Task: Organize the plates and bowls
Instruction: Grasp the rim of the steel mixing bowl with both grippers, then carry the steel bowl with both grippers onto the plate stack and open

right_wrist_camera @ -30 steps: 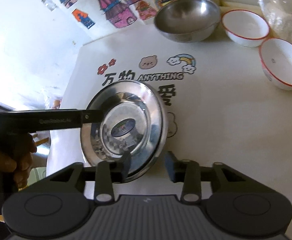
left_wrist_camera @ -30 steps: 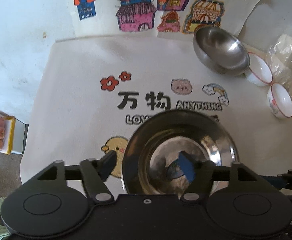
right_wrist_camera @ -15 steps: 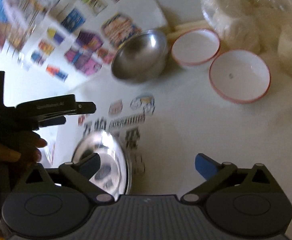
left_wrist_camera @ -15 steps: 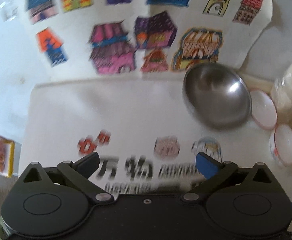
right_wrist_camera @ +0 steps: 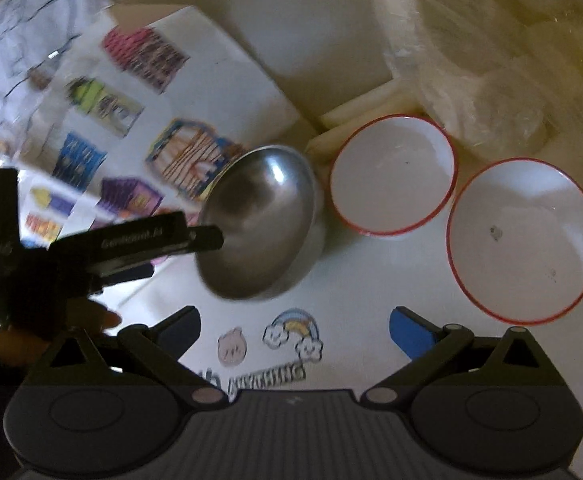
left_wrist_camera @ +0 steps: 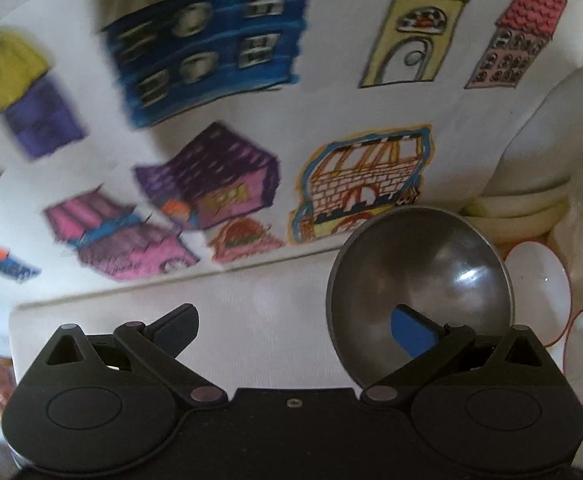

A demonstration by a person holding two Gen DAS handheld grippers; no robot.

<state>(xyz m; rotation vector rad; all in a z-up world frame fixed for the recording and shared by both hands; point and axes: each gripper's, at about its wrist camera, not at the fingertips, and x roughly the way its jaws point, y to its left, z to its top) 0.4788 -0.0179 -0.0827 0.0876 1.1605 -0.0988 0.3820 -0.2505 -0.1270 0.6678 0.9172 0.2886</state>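
White cloth (right_wrist_camera: pixel 371 280) with cartoon prints covers the table; a sheet of coloured house drawings (left_wrist_camera: pixel 251 120) lies along its far edge. Near that edge a round steel bowl (right_wrist_camera: pixel 259 224) sits empty, its smooth inside shiny. Just beside it, toward the far right corner, stand two empty white bowls with red rims (right_wrist_camera: pixel 391 176) (right_wrist_camera: pixel 523 240), and behind them a crinkled clear bag (right_wrist_camera: pixel 511 40). Left gripper (left_wrist_camera: pixel 293 326) and right gripper (right_wrist_camera: pixel 293 328) both gape wide, holding nothing; the left one's blue pad (left_wrist_camera: pixel 411 332) hangs over the steel bowl.
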